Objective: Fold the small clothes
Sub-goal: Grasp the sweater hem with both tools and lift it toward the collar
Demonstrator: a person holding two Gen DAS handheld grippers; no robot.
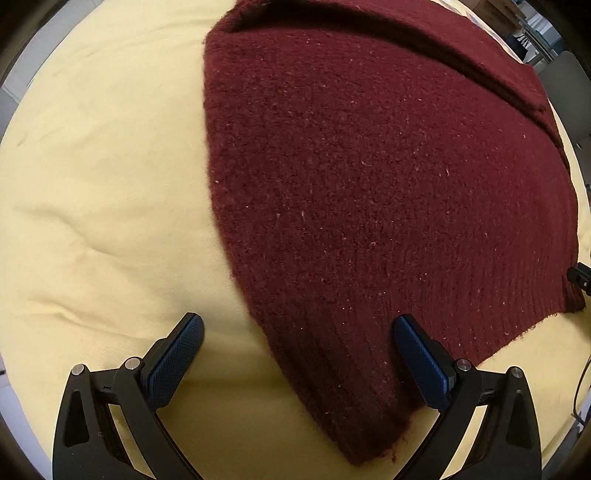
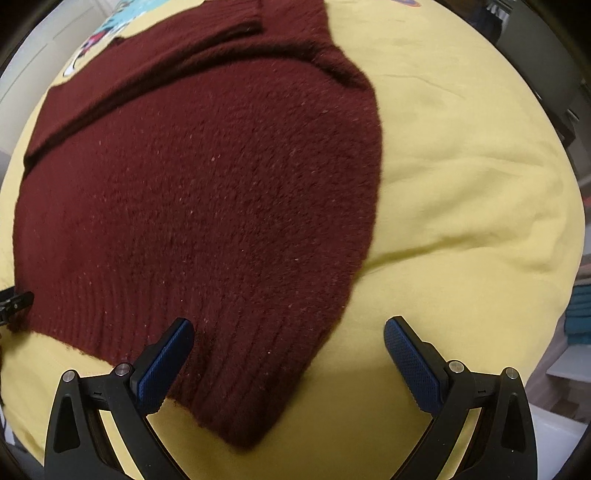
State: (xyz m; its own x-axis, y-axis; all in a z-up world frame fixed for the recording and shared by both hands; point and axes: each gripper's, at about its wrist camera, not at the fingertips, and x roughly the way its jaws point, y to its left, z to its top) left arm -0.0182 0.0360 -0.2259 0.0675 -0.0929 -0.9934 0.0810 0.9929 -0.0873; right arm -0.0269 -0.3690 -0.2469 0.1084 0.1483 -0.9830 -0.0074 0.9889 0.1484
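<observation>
A dark red knitted sweater lies flat on a pale yellow sheet, sleeves folded across its far part. My left gripper is open and empty, its jaws either side of the near left corner of the ribbed hem. In the right wrist view the sweater lies on the same sheet. My right gripper is open and empty, straddling the near right hem corner. Each gripper's tip shows at the edge of the other's view.
A colourful printed patch shows on the sheet beyond the sweater. Stacked teal cloth lies off the right edge. Furniture stands far right. The sheet has soft creases.
</observation>
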